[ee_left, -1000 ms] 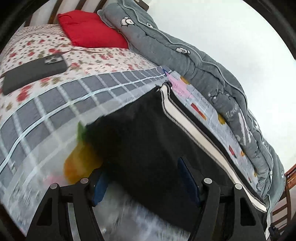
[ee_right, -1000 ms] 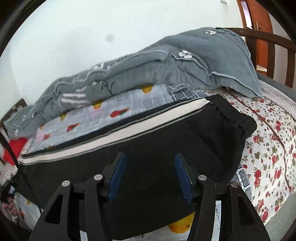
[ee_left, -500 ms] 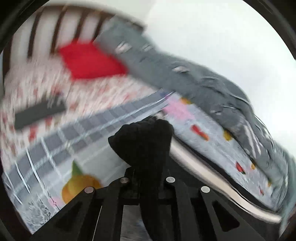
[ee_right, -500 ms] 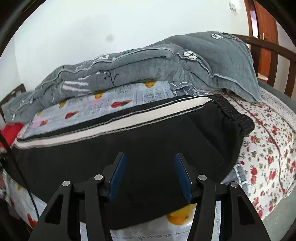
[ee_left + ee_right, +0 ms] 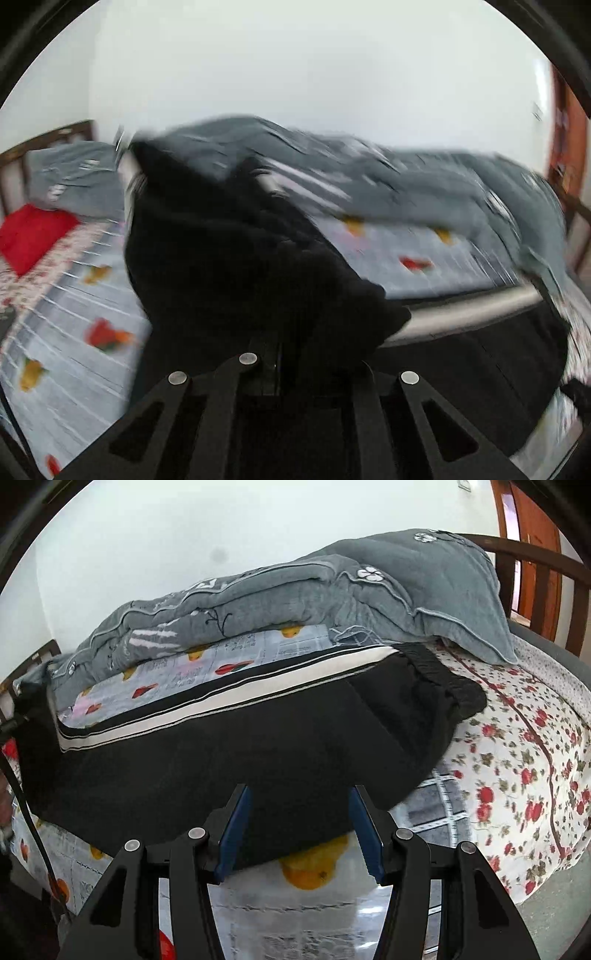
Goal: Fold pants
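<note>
Lying across the bed (image 5: 517, 746), black pants (image 5: 236, 760) rest on fruit-print sheet (image 5: 258, 901); grey quilt (image 5: 280, 598) behind, white wall (image 5: 184, 524). Left gripper (image 5: 275, 354) fingers pinch lifted pants fabric; right gripper (image 5: 301, 830) fingers spread.

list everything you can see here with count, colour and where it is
pants: one pair, black with a white side stripe, lying across the bed, one end lifted
quilt: one, grey with white flowers, bunched along the wall side behind the pants
bedsheet: white with red flowers, plus a grey-blue fruit-print part, under the pants
pillow: one, red, at the headboard end
bed frame: dark brown wood, at the foot end
door: orange-brown, far right
wall: white, behind the bed
left gripper: one, black, shut on the lifted pants end
right gripper: one, black with blue pads, open over the pants' near edge
</note>
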`<state>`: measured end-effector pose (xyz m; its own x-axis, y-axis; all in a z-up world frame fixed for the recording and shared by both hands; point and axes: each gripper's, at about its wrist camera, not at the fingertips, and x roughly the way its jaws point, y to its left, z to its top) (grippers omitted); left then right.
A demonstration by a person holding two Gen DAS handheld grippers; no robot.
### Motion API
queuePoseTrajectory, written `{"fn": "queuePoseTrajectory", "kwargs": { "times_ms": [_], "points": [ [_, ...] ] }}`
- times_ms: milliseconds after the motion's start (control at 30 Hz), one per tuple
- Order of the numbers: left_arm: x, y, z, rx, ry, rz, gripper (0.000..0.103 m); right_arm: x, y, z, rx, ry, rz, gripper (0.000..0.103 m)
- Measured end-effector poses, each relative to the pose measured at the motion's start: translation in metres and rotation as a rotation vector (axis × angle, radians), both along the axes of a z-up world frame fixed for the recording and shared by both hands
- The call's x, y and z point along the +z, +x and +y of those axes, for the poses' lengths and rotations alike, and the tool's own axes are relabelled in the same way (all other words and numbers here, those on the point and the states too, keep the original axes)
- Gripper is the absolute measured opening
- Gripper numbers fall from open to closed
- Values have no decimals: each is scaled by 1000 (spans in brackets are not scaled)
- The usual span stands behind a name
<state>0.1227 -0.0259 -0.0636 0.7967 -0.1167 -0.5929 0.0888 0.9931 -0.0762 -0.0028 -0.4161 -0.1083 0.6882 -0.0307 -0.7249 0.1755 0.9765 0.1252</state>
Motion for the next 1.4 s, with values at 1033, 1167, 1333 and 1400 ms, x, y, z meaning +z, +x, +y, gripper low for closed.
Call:
{"fn": "queuePoseTrajectory", "kwargs": {
  "times_ms": [1033,1167,1333,1400],
  "points": [
    [-50,-76,108,128,-122,108,69,0,71,129,309,270,-16,50],
    [-55,-71,128,157,-122,109,69,-34,80,158,368,210,42,21],
    [-65,-69,139,121,-166,110,69,-44,56,173,395,74,59,19],
    [-73,-68,138,91,-188,122,69,-39,53,174,420,43,83,19]
  ]
}}
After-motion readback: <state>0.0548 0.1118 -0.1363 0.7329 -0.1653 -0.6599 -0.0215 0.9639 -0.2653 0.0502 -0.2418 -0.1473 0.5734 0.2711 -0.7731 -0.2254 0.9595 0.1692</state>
